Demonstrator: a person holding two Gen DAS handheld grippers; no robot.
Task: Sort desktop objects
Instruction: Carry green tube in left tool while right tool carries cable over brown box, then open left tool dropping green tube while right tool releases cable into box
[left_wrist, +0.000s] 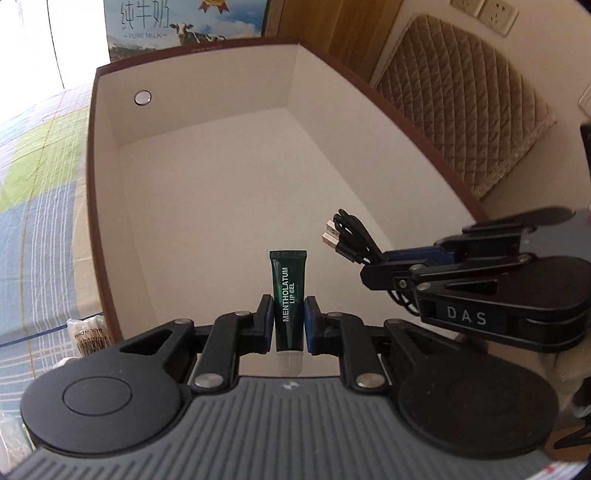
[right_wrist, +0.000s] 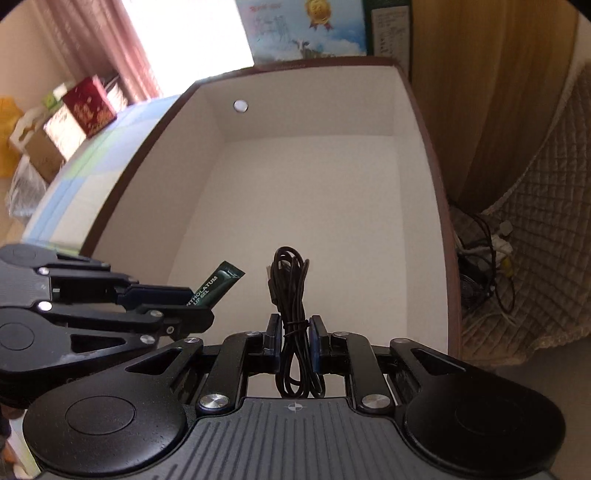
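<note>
My left gripper is shut on a dark green lip gel tube, held upright with its white cap toward the camera. My right gripper is shut on a bundled black USB cable. Both hang over the near end of a large open box with white inner walls and a brown rim. The right gripper with the cable shows at the right of the left wrist view. In the right wrist view the left gripper and the tube show at the left.
The box has nothing on its floor and a round metal rivet on its far wall. A checked cloth covers the surface left of it, with a packet of cotton swabs. A milk carton stands behind; a quilted cover lies at right.
</note>
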